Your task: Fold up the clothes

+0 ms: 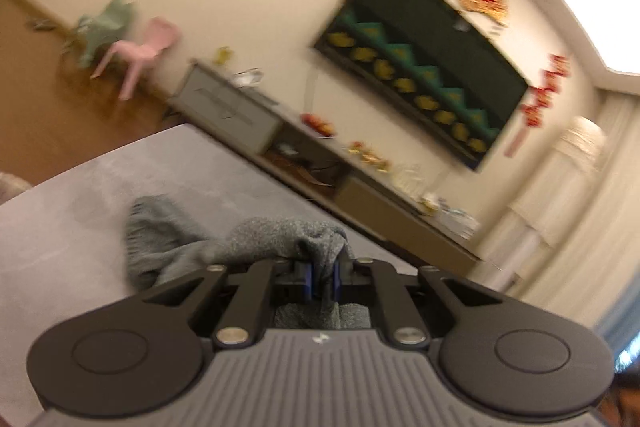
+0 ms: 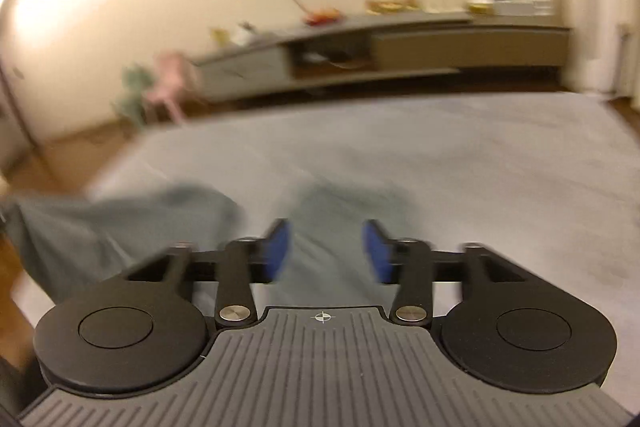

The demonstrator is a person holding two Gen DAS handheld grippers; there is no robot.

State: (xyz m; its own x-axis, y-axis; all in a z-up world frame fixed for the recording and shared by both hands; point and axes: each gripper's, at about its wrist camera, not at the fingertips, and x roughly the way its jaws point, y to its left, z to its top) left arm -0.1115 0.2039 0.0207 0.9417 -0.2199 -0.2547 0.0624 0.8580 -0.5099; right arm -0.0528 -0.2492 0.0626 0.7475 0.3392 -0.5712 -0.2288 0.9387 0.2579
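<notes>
Folding has barely taken shape on the grey bed cover (image 1: 72,227) in a living room. From the left wrist camera, the left gripper (image 1: 323,275) is pinched tight on a bunched ridge of a grey knitted garment (image 1: 256,239), the cloth squeezed between its blue pads (image 1: 307,277) and spilling both ahead of and behind them. Part of the garment trails away to the left in a rumpled heap on the cover; no flat panel or clean edge can be made out. Behind it stand a low media cabinet (image 1: 236,111) and a wall-mounted screen (image 1: 424,59).

From the right wrist camera, heavily blurred, the right gripper (image 2: 325,251) stands wide apart with nothing between its blue pads (image 2: 276,251). The grey garment (image 2: 332,223) lies on the cover below and beyond it, a second lobe stretching off to the left, where it appears lifted toward the frame edge. Judged from both views, the garment is not yet laid out neatly: one side is held, the other free, and the folds themselves appear to remain ahead.
</notes>
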